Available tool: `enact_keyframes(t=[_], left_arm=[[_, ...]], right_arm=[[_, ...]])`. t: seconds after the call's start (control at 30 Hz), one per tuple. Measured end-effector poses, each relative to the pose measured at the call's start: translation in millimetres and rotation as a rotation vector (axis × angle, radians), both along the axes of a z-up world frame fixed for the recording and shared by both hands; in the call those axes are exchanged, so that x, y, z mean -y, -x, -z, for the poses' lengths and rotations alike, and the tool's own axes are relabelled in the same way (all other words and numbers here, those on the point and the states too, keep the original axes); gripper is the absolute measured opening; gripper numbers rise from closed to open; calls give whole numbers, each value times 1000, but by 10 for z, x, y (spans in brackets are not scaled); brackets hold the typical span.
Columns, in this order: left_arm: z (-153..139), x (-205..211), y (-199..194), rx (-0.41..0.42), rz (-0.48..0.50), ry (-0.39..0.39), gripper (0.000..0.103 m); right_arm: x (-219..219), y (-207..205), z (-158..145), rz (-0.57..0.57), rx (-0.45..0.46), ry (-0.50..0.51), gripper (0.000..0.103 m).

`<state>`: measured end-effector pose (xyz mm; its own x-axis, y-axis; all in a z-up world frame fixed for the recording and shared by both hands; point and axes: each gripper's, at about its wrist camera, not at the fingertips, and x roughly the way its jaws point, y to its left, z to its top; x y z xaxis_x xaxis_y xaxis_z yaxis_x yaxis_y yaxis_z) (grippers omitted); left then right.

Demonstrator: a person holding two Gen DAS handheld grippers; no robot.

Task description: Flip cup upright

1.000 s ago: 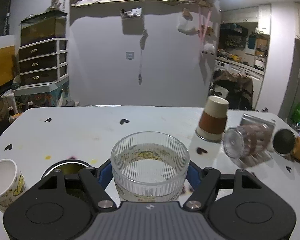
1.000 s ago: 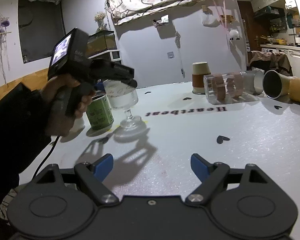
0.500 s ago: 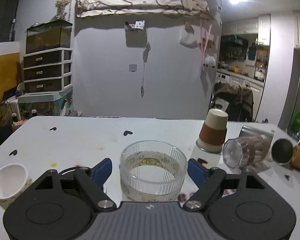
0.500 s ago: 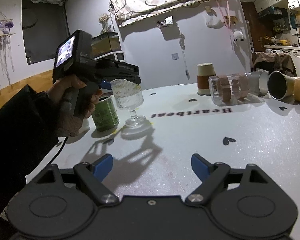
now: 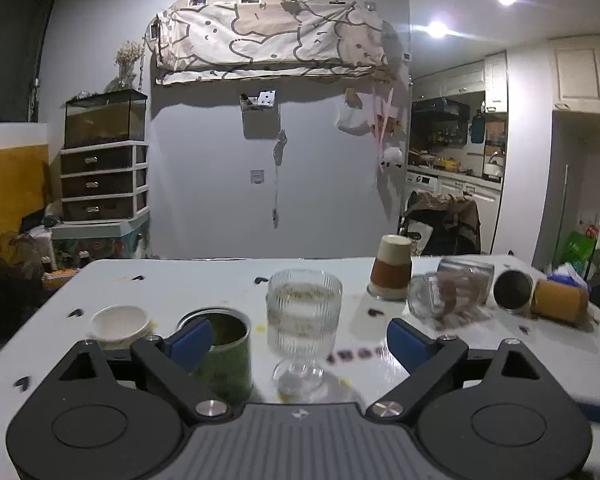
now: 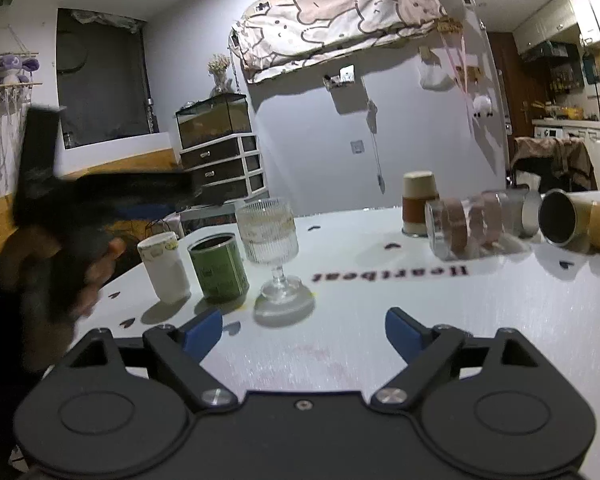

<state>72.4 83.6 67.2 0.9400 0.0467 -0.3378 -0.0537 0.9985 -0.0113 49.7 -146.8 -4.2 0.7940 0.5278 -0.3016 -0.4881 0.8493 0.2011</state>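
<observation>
The ribbed stemmed glass cup stands upright on the white surface, toward its left edge, just beside a green tin and a white paper cup. The left gripper has its fingers wide, clear of the glass. The right gripper is wide too, over bare surface. A toppled glass jar and a metal cup lie toward the far right corner.
</observation>
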Motion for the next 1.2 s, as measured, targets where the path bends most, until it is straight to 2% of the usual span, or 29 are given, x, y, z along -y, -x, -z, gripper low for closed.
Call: enact_keyframes(t=[0.2, 0.27, 0.5, 0.53, 0.73, 1.2], left_arm=[[87, -5, 552, 33, -15, -16, 101], [141, -4, 723, 43, -33, -17, 102], [268, -66, 1054, 44, -91, 16, 103], [276, -71, 1094, 49, -93, 21, 103], [311, -53, 1221, 60, -108, 13, 103], [364, -41, 1295, 41, -146, 29, 103]], right_arm=[[-35, 37, -95, 5, 19, -8, 90], [-36, 65, -113, 9, 31, -3, 95], [-74, 198, -185, 21, 106, 44, 100], [-79, 214, -192, 26, 117, 52, 103], [-80, 305, -191, 70, 159, 80, 103], [-84, 438, -192, 77, 149, 113, 103]])
